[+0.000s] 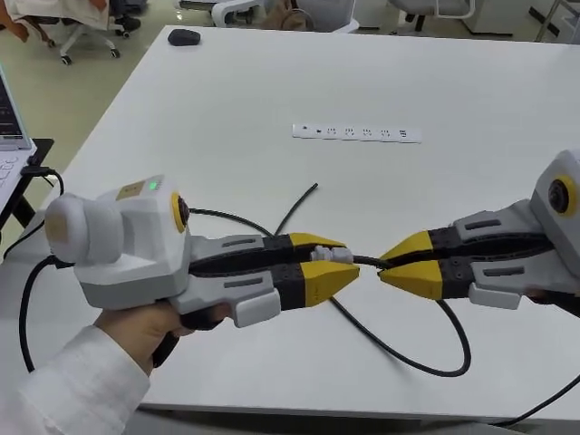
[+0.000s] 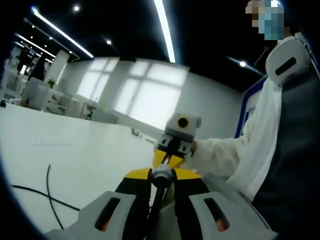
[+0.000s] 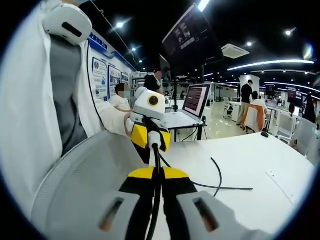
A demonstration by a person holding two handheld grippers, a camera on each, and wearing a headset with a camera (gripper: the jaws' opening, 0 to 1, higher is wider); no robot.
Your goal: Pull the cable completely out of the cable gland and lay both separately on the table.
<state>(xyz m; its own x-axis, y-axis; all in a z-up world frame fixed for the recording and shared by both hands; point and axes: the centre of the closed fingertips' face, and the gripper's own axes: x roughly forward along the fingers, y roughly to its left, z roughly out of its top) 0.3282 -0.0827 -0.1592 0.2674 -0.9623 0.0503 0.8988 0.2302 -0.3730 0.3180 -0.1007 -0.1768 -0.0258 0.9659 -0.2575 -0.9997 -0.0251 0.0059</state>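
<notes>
Over the front half of the white table (image 1: 272, 91) both grippers meet tip to tip. My left gripper (image 1: 349, 261) is shut on the small white cable gland (image 1: 332, 255), which sits between its yellow jaws (image 2: 162, 175). From the gland a black cable (image 1: 426, 367) runs a short way right into my right gripper (image 1: 382, 269), which is shut on it, then loops down over the table. In the right gripper view the cable (image 3: 156, 165) leads straight from my right gripper (image 3: 156, 172) to the gland (image 3: 154, 140). A loose cable end (image 1: 314, 187) lies behind the left gripper.
A white power strip (image 1: 357, 133) lies mid-table and a black mouse (image 1: 184, 37) sits at the far edge. A laptop (image 1: 9, 127) stands off the table's left side. The table's front edge runs just below the grippers. Office chairs stand beyond the table.
</notes>
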